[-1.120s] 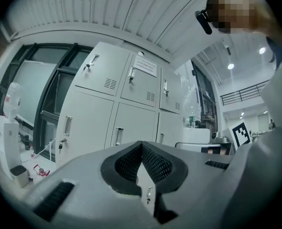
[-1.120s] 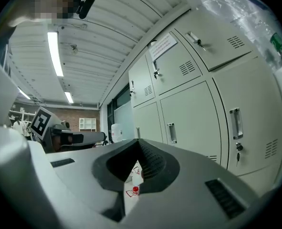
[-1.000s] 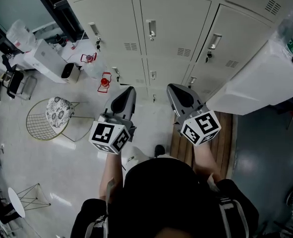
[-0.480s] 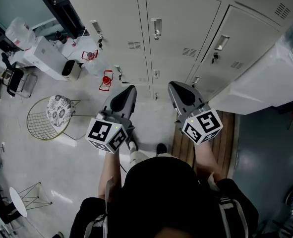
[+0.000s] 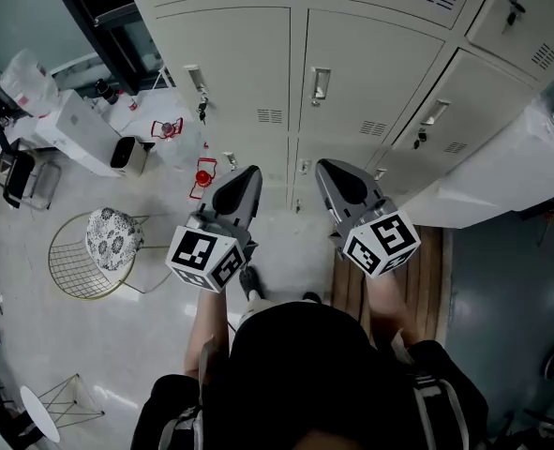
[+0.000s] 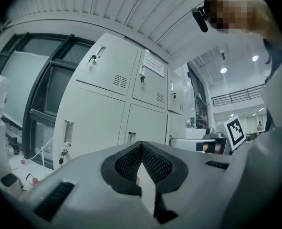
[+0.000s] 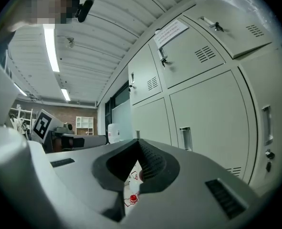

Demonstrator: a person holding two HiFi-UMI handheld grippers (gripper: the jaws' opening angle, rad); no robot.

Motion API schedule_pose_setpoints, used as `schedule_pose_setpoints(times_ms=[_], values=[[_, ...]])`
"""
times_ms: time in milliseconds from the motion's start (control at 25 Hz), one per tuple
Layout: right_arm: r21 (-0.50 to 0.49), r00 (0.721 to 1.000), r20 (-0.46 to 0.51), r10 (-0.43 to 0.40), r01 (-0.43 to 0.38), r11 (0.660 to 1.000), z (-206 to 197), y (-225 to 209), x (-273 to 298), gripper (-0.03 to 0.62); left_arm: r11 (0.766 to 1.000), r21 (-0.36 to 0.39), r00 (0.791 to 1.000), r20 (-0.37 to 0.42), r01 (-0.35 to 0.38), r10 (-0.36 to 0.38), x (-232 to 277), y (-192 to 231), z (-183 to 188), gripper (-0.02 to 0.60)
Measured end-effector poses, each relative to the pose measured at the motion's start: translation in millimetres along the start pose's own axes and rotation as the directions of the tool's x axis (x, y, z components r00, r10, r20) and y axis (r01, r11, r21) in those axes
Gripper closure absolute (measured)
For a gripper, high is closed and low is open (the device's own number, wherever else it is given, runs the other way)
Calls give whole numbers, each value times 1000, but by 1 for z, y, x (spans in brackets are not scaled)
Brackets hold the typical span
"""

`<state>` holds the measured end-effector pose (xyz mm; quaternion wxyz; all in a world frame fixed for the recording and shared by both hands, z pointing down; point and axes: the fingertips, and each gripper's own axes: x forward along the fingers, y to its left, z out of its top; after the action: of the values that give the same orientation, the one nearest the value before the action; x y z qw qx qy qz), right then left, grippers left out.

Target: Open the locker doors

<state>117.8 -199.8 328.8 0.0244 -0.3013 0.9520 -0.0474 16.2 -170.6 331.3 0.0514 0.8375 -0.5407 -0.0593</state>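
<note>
Both pairs of jaws are pressed together on nothing. The left gripper (image 5: 247, 173) and right gripper (image 5: 326, 167) point level at the closed locker doors (image 5: 258, 54), still apart from them. The middle door's upright handle (image 5: 320, 84) lies straight beyond the right gripper, the nearer of the 2.

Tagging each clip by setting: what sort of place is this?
Likely a workplace locker area: a wall of cream metal lockers, a wire chair on a pale floor, and a dark-framed window.

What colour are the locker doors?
Pale cream-grey locker doors, clearest in the head view.
</note>
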Motion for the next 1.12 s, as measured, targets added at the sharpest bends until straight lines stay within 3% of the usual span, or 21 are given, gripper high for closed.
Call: schedule_pose_setpoints(times_ms=[600,1120], values=[[-50,999,9,-42,42,998,39,37,151,589,997,5,997,18,78,-78,6,137,47,566],[-50,996,-43,-75,73,996,5,64,243,589,998,-1,998,8,67,-67,-31,217,46,566]])
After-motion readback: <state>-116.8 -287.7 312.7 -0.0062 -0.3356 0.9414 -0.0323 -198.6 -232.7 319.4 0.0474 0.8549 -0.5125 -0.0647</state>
